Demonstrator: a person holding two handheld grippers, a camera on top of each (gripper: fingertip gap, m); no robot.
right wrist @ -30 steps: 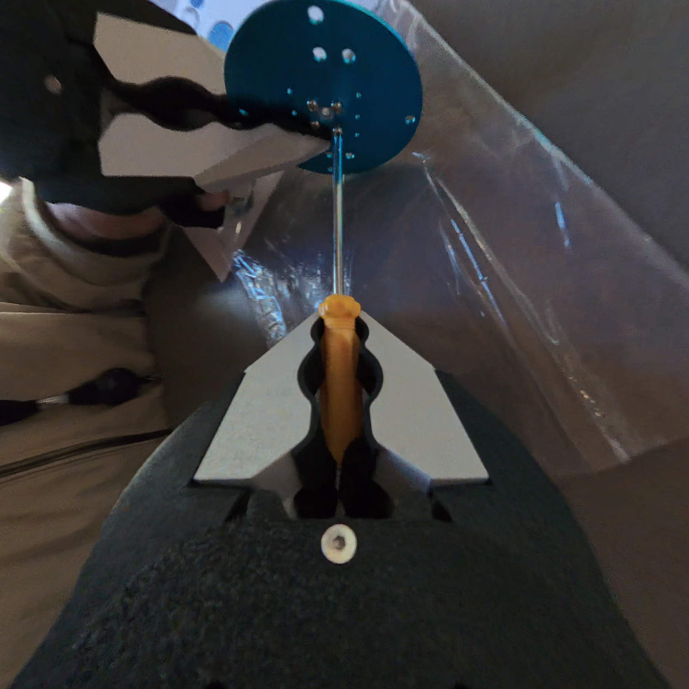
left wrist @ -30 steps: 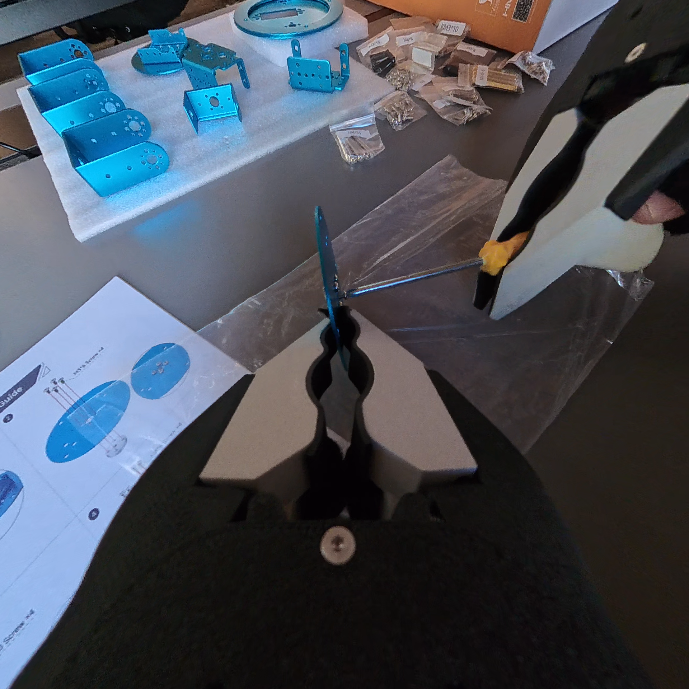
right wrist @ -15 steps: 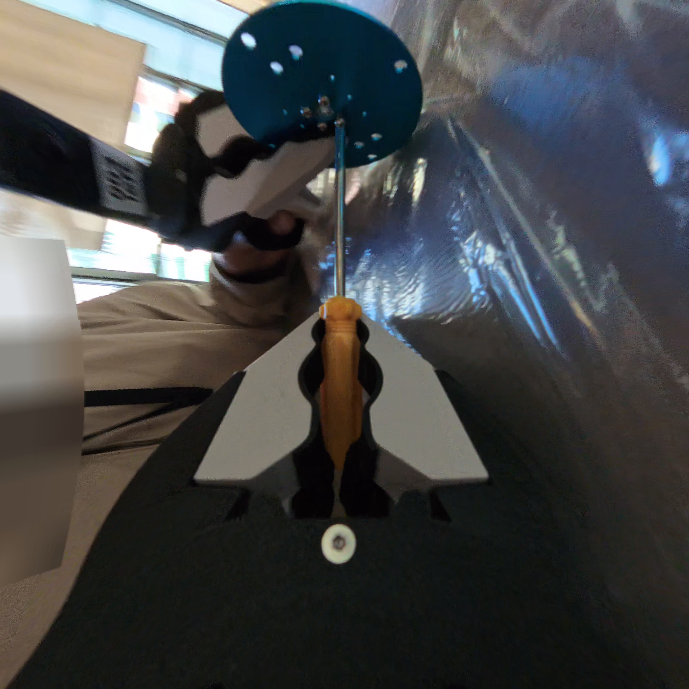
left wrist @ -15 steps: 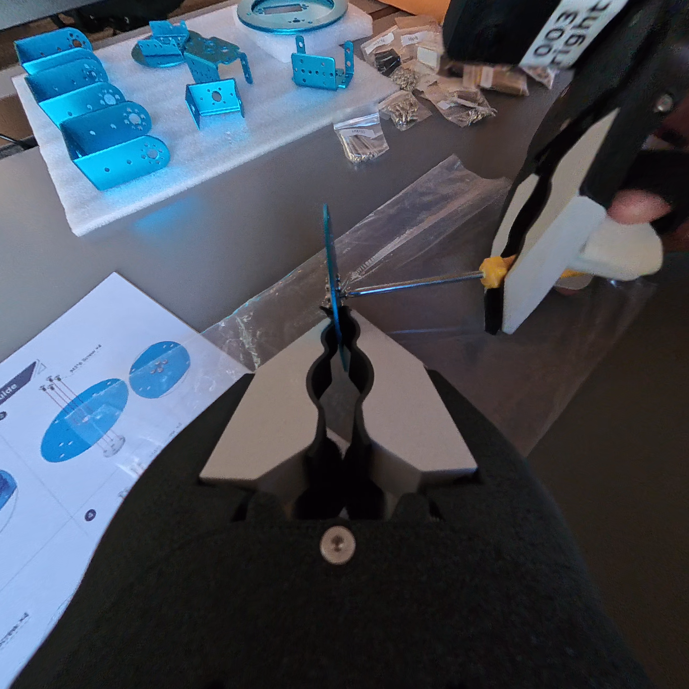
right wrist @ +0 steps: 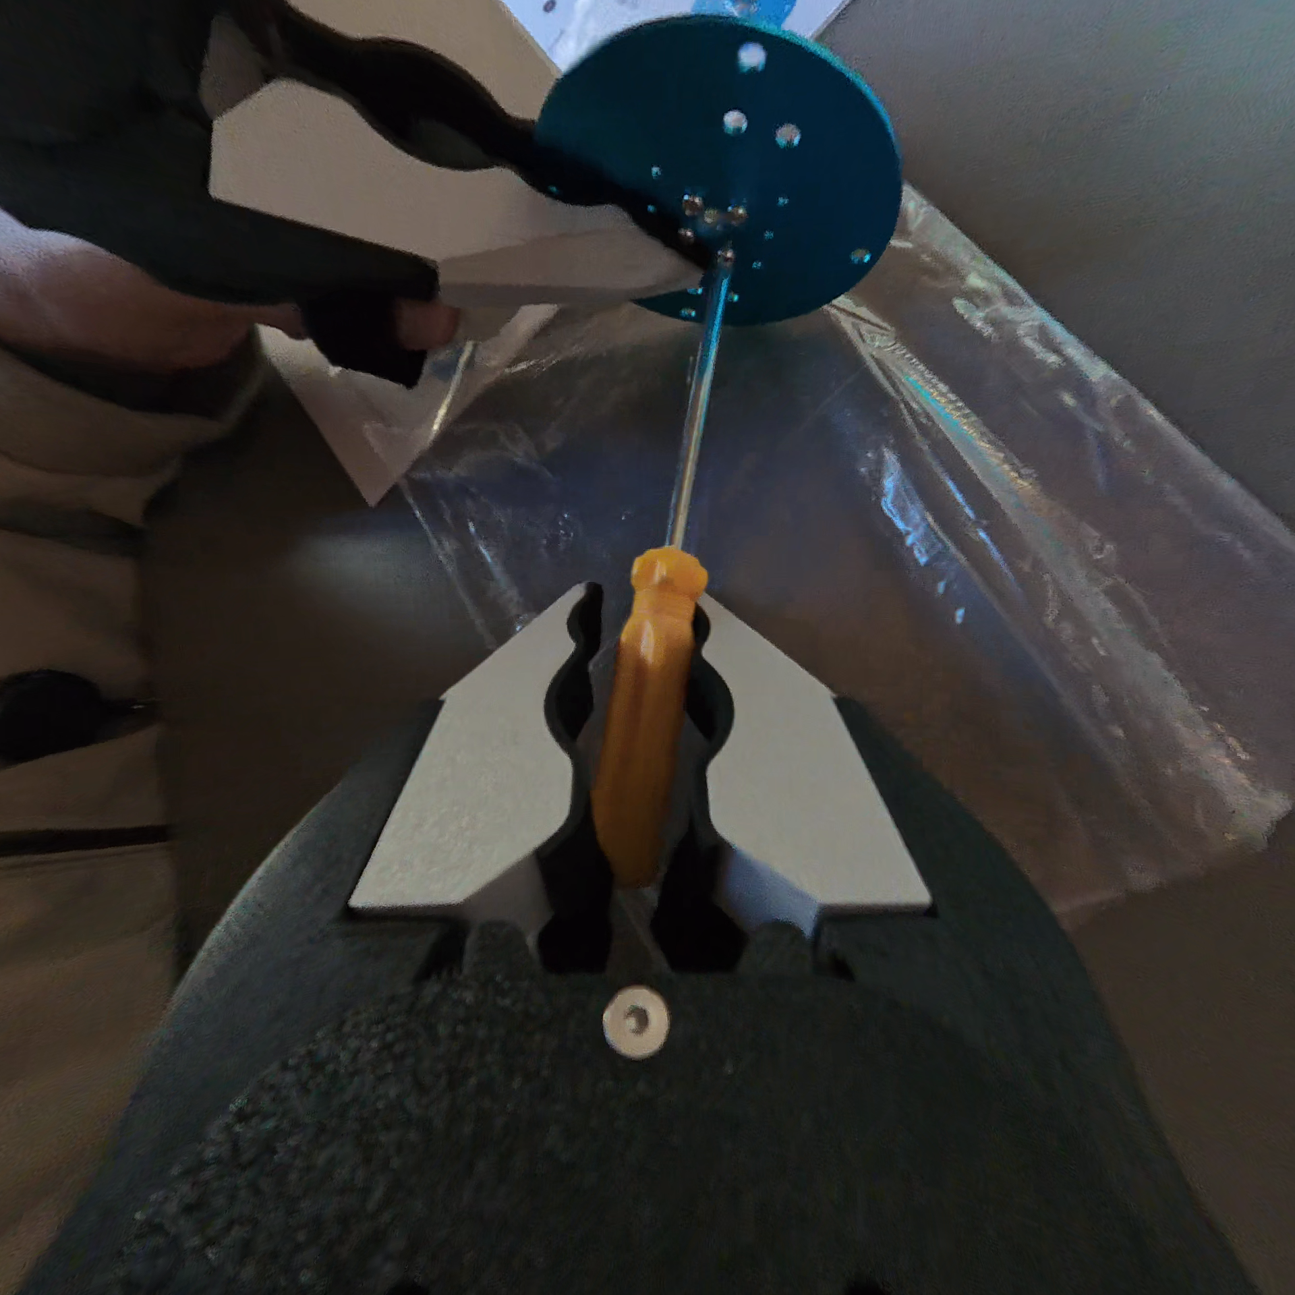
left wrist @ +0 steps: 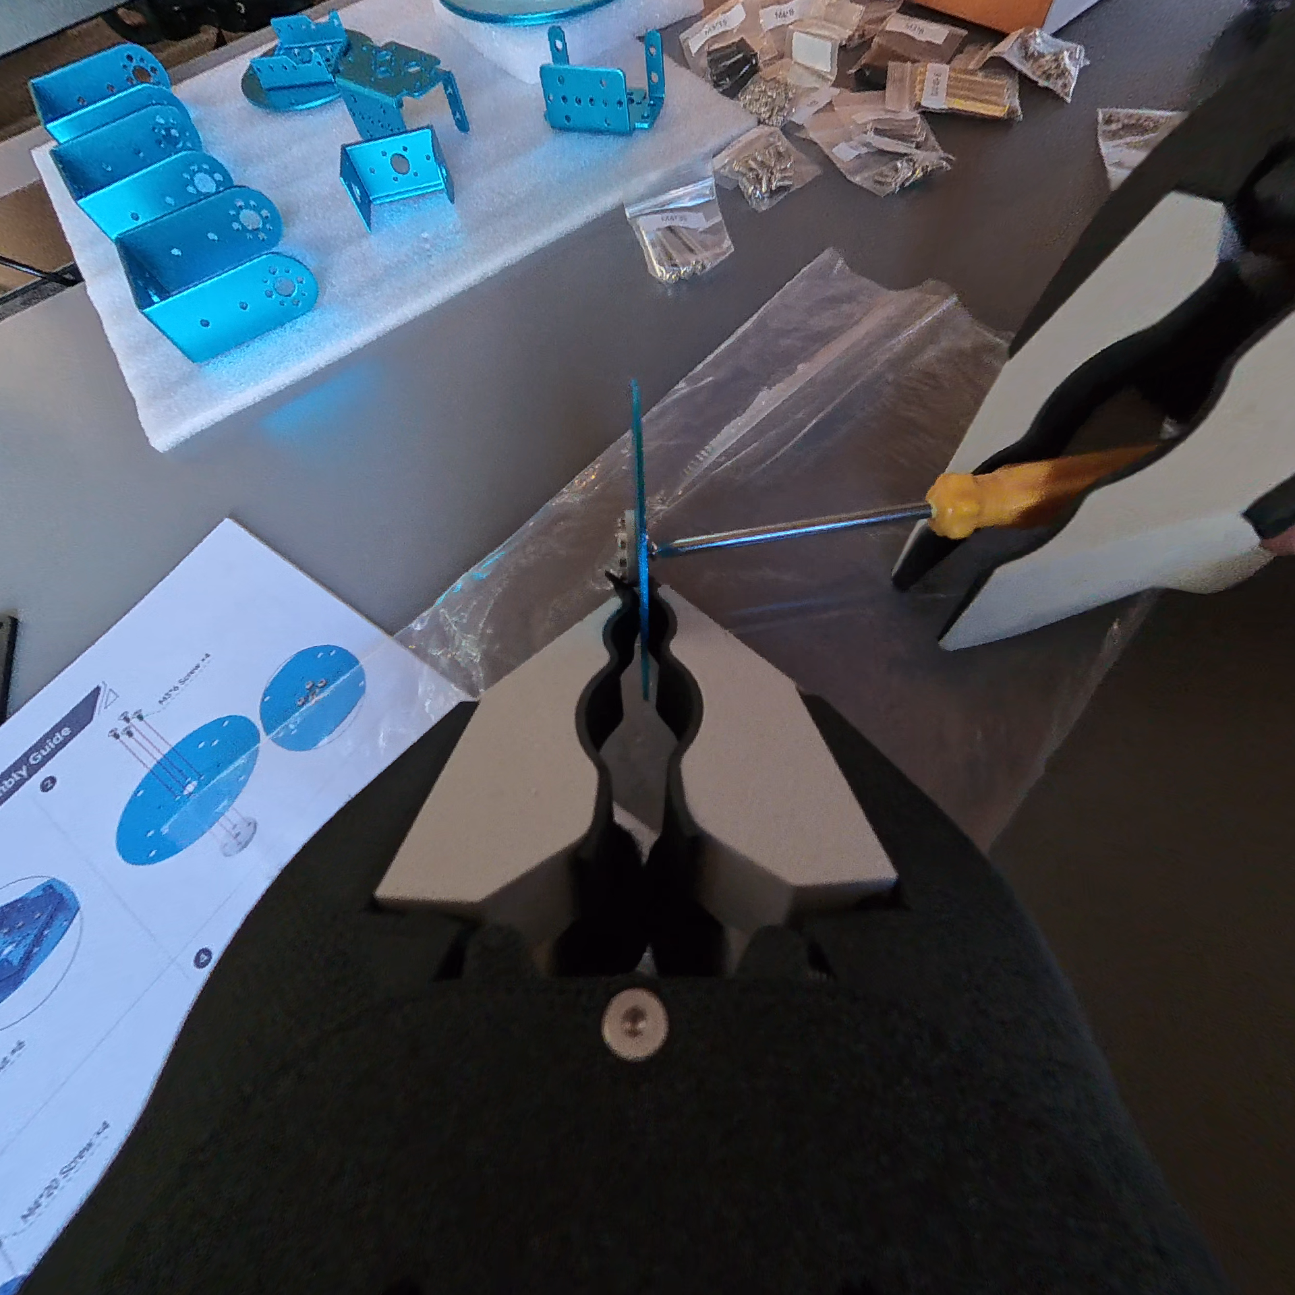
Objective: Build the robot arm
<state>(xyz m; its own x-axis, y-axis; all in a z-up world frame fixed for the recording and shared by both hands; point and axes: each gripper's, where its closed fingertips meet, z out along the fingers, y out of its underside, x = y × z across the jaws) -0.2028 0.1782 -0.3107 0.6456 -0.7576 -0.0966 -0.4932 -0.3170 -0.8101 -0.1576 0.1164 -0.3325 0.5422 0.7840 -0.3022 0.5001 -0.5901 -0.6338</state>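
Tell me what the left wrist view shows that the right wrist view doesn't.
Only the left wrist view: blue brackets on white foam, bagged screws, and the disc edge-on.

Only the right wrist view: the blue disc face-on with its holes and screw heads.

Both: the left hand-held gripper clamping the disc, the right hand-held gripper holding the yellow-handled screwdriver, tip at the disc, over the clear plastic bag.
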